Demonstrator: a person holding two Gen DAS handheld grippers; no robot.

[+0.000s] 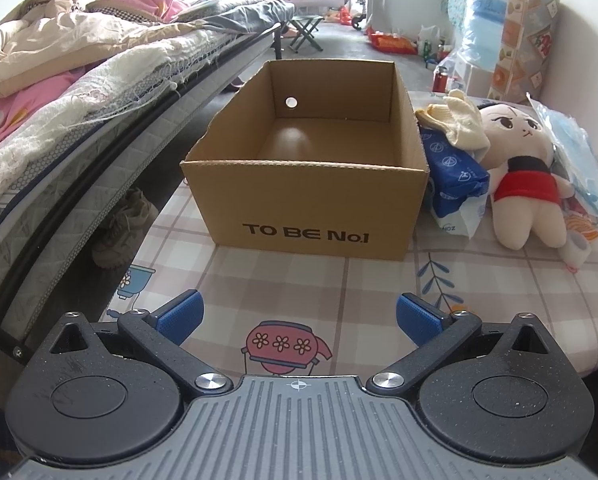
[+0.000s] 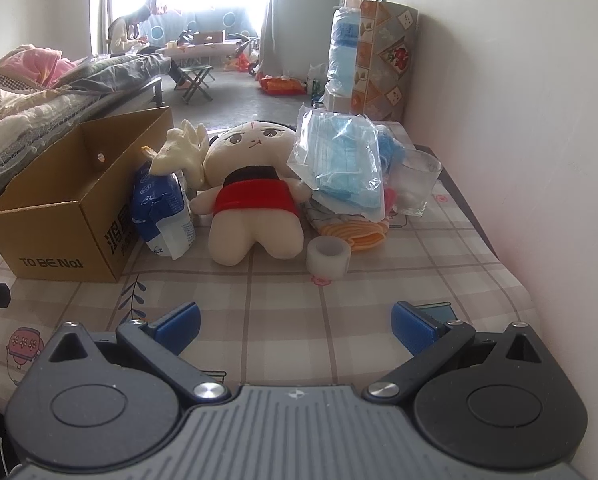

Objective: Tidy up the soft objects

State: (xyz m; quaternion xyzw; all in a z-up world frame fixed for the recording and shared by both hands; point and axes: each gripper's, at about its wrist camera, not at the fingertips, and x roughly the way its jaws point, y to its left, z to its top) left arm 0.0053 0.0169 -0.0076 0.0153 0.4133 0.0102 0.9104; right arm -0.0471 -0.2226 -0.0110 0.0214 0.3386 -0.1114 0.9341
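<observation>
Left wrist view puts your left gripper (image 1: 298,316) low over the table (image 1: 379,280), jaws apart and holding nothing, with the box (image 1: 307,208) straight ahead. Your right gripper (image 2: 295,322) likewise has its jaws apart; ahead of them lies the doll (image 2: 255,208), with the tissue pack (image 2: 163,208) left and the mask bag (image 2: 343,160) right.
</observation>
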